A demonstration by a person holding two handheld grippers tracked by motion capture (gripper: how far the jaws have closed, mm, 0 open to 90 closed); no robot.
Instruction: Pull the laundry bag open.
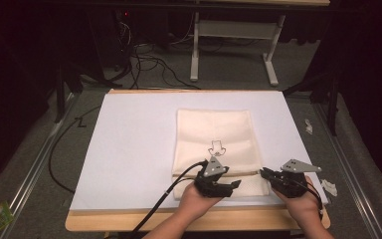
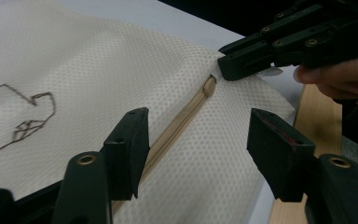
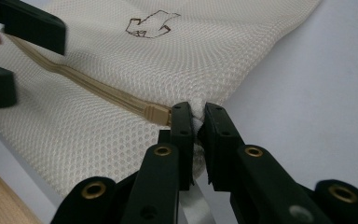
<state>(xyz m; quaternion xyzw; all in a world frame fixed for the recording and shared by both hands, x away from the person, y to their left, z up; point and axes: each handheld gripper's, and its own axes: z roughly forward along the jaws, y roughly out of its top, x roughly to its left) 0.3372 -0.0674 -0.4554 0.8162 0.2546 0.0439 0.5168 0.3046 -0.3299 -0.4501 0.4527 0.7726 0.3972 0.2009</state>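
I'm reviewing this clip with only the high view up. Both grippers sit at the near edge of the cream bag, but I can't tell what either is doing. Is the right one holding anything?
Observer: Yes. In the right gripper view, the right gripper is shut on the edge of the mesh bag, just past the end of the zipper.
Operator: And the left one?
Observer: The left gripper is open, its jaws standing apart over the zipper line, gripping nothing.
Operator: Is the zipper open or closed?
Observer: It looks closed along the stretch shown in the left gripper view; the tan tape runs unbroken to its rounded end beside the right gripper's tips.
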